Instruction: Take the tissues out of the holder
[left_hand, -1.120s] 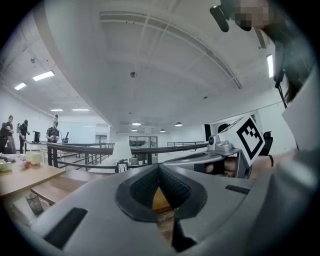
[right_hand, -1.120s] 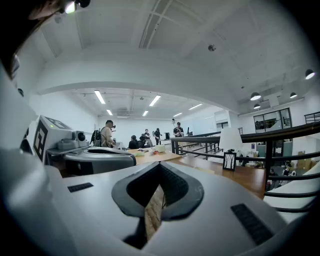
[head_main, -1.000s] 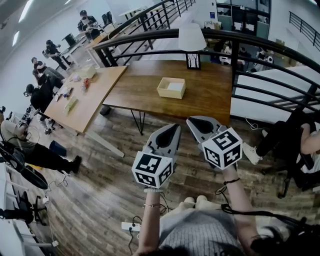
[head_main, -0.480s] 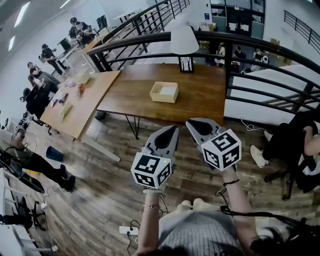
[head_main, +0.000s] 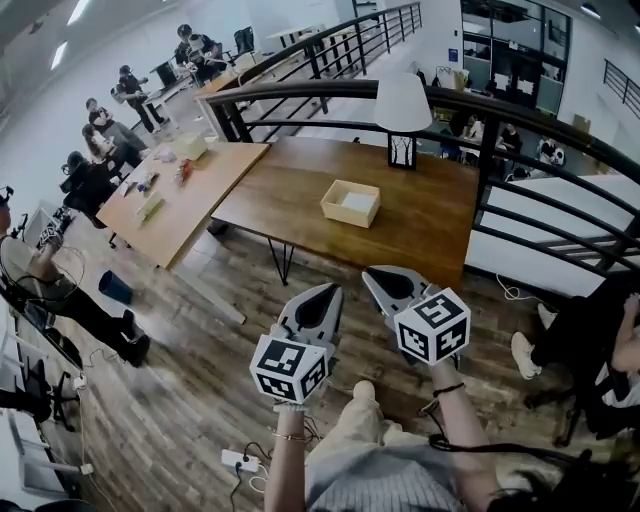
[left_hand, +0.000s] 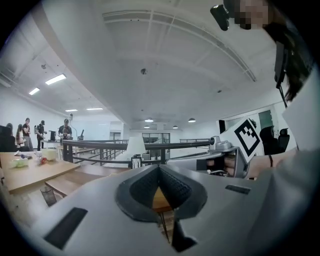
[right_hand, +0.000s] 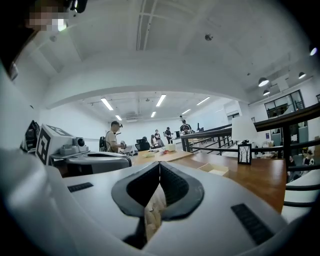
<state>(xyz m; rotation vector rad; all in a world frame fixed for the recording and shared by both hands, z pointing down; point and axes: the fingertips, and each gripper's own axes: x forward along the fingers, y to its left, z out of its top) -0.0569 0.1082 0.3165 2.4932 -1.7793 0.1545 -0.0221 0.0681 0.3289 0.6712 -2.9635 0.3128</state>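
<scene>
As both are hovering well short of the tissue holder (head_main: 350, 203), the left gripper (head_main: 318, 303) and right gripper (head_main: 388, 285) are holding their fingers together.

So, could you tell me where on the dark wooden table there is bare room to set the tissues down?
The dark wooden table is mostly bare: a wide patch left of the shallow light wooden box, another between the box and the table's right edge. The paler long table beside it is cluttered toward its far end.
</scene>
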